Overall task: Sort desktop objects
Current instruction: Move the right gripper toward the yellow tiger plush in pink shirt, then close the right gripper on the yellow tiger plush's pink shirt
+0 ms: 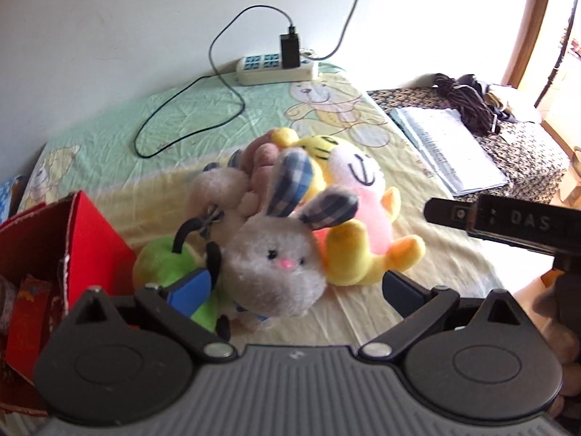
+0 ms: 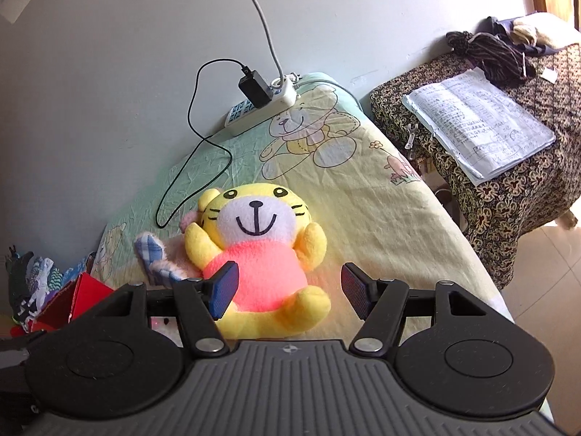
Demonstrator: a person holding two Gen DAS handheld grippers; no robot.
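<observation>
The left gripper stands wide open around a grey plush rabbit with checked ears, holding nothing. A green plush lies just left of it, a red cardboard box beyond. The right gripper, also open and empty, frames the yellow tiger plush in its pink shirt, lying on the bear-print cloth. A power strip sits by the wall.
</observation>
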